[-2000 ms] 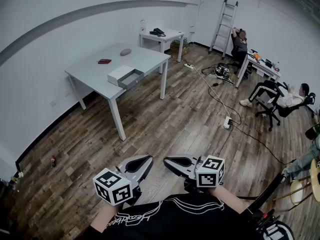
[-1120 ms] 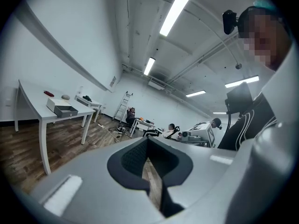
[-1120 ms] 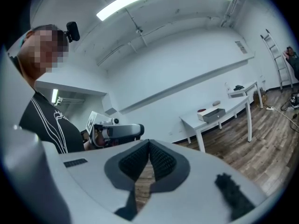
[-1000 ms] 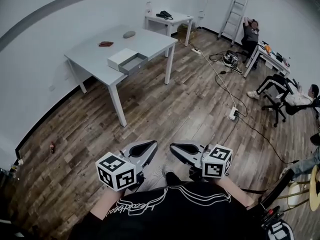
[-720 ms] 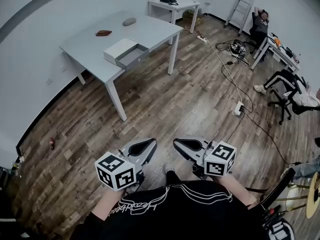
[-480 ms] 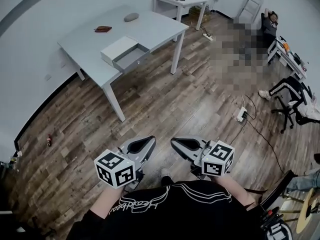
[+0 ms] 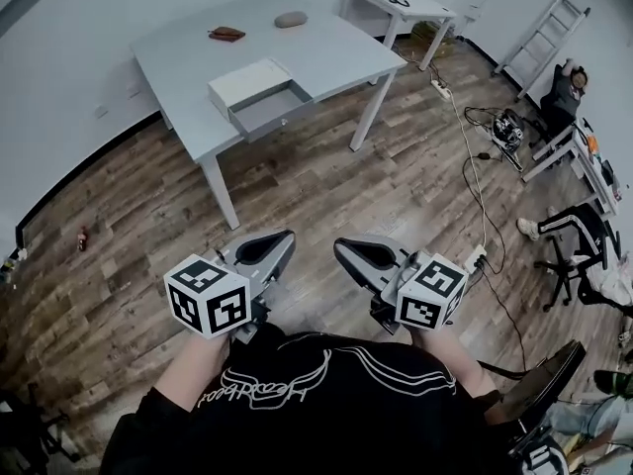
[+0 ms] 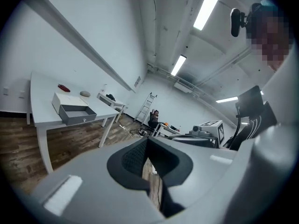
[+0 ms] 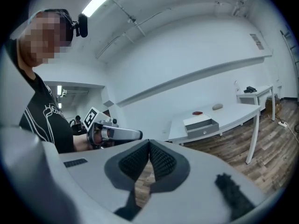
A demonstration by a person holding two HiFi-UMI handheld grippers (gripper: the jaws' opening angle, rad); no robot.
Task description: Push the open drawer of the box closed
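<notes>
The white box (image 7: 240,80) lies on the grey table (image 7: 326,47) far ahead of me, its grey drawer (image 7: 269,109) pulled out toward the table's front edge. My left gripper (image 7: 282,238) and right gripper (image 7: 346,245) are held side by side close to my body, well short of the table, both shut with nothing in them. The left gripper view shows the box (image 8: 61,99) and open drawer (image 8: 77,114) at far left beyond the shut left gripper (image 8: 147,141). In the right gripper view the drawer (image 9: 203,126) is in the distance past the right gripper (image 9: 149,143).
A red-brown item (image 7: 226,34) and a grey pebble-like object (image 7: 290,19) lie at the table's back. A small white table (image 7: 415,8), a ladder (image 7: 542,36), floor cables with a power strip (image 7: 476,256) and seated people (image 7: 569,82) are to the right. Wooden floor lies between me and the table.
The table and box have come closer and grown larger in the head view. Both grippers have stayed shut in front of my body.
</notes>
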